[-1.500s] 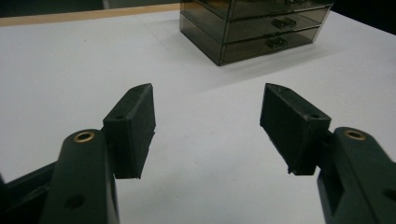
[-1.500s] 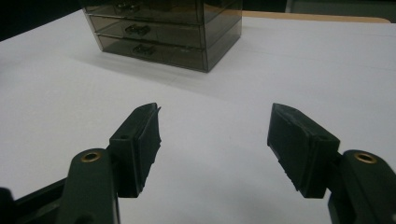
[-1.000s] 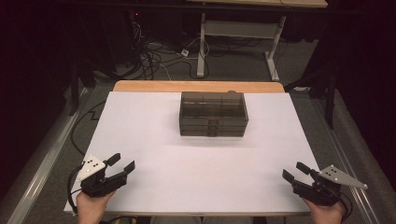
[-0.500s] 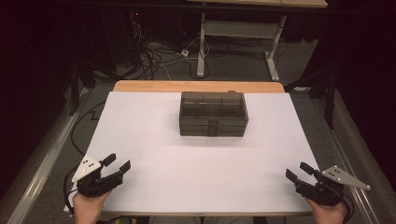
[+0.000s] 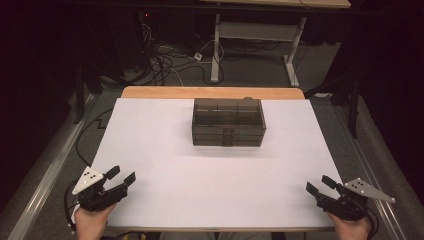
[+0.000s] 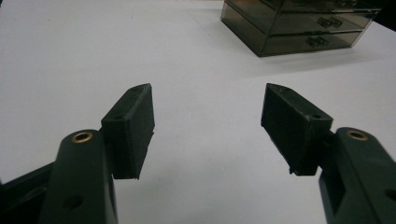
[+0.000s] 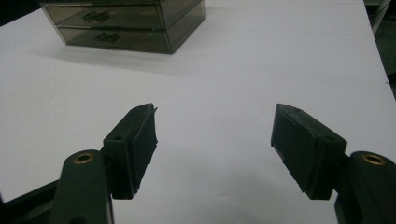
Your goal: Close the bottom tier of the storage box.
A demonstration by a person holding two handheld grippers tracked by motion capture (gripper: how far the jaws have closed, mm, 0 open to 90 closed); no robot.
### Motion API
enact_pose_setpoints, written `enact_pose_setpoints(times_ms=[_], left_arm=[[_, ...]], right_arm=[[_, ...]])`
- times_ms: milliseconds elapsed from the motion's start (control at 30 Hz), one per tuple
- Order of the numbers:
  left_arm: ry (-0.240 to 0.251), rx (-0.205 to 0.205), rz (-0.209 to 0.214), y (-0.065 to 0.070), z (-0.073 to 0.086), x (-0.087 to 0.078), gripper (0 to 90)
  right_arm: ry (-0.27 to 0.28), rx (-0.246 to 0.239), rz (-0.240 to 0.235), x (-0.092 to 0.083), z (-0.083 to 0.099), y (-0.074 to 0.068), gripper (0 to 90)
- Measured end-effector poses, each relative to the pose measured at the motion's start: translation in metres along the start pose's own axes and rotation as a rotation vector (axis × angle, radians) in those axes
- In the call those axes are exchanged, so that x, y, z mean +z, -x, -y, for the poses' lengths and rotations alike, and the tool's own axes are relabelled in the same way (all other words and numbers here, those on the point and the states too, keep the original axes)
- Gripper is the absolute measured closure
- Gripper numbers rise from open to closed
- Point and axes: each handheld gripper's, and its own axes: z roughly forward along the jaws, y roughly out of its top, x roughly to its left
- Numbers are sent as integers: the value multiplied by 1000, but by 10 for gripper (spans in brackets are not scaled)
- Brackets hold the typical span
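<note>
A smoky, see-through drawer box [image 5: 228, 121] stands on the white table top [image 5: 210, 175] toward the far middle, its small drawer handles facing me. My left gripper [image 5: 121, 174] rests near the front left corner, open, with nothing between its jaws. At the front right corner my right gripper [image 5: 320, 185] is open and empty too. From the left gripper view [image 6: 208, 123] the drawer box [image 6: 299, 25] lies far off at the upper right. From the right gripper view [image 7: 215, 140] the drawer box [image 7: 123, 23] sits at the upper left.
A wooden strip [image 5: 212, 92] borders the table's far edge. Beyond it lie tangled cables [image 5: 165, 60] on the floor and a desk frame [image 5: 255, 32]. Metal rails [image 5: 45, 170] run along both sides of the table.
Both grippers have drawn back toward the table's front edge and slightly outward, staying open. The drawer box has not moved.
</note>
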Motion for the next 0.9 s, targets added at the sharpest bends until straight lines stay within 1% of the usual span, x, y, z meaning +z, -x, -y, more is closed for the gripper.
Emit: enact_pose_setpoints(times_ms=[200, 367, 533, 667, 900], left_arm=[[3, -13, -2, 1, 1, 0, 338], [-8, 3, -3, 2, 3, 1, 337], [-16, 4, 4, 3, 4, 3, 338], [-23, 15, 9, 4, 5, 2, 337], [-28, 19, 12, 5, 6, 3, 338]], right_arm=[[4, 8, 2, 0, 0, 1, 316], [-2, 13, -3, 1, 0, 1, 310], [-4, 11, -3, 2, 0, 1, 305], [-6, 8, -2, 2, 0, 1, 303], [-10, 9, -3, 3, 0, 1, 300]])
